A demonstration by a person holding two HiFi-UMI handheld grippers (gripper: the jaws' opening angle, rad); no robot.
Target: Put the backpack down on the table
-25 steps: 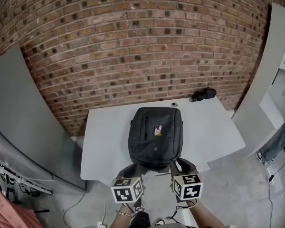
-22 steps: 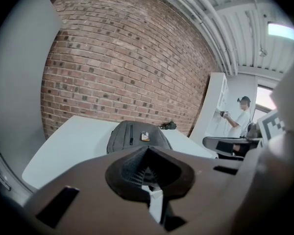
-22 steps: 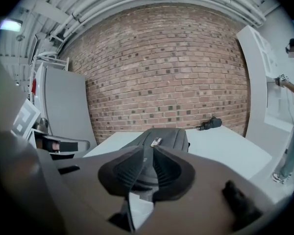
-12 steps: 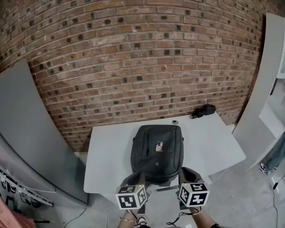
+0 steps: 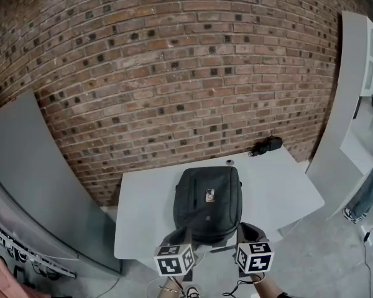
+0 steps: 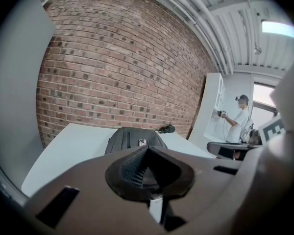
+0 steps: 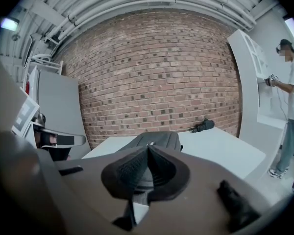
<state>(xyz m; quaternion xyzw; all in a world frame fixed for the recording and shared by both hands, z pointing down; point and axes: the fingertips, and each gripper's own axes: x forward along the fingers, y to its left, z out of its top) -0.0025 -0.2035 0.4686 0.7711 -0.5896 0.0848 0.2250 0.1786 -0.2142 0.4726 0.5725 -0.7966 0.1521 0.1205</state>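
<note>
A black backpack (image 5: pixel 208 203) lies flat on the pale grey table (image 5: pixel 143 210), front side up, with its straps trailing over the near edge. It also shows ahead of the jaws in the left gripper view (image 6: pixel 132 138) and the right gripper view (image 7: pixel 154 140). My left gripper (image 5: pixel 176 246) and right gripper (image 5: pixel 252 244) hover side by side at the table's near edge, just short of the backpack's bottom end. The left gripper (image 6: pixel 146 151) is shut with nothing between its pads. The right gripper (image 7: pixel 148 151) has just been closing and is shut, also on nothing.
A small black object (image 5: pixel 267 145) lies at the table's far right corner, a small round thing (image 5: pixel 229 161) beside the backpack's top. A brick wall stands behind the table. A grey panel (image 5: pixel 37 185) is at left, a white cabinet (image 5: pixel 354 92) and a person (image 7: pixel 291 82) at right.
The head view has drawn back and tilted up, so table and backpack look smaller. Both grippers sit slightly further from the backpack's near end. The backpack itself has not moved.
</note>
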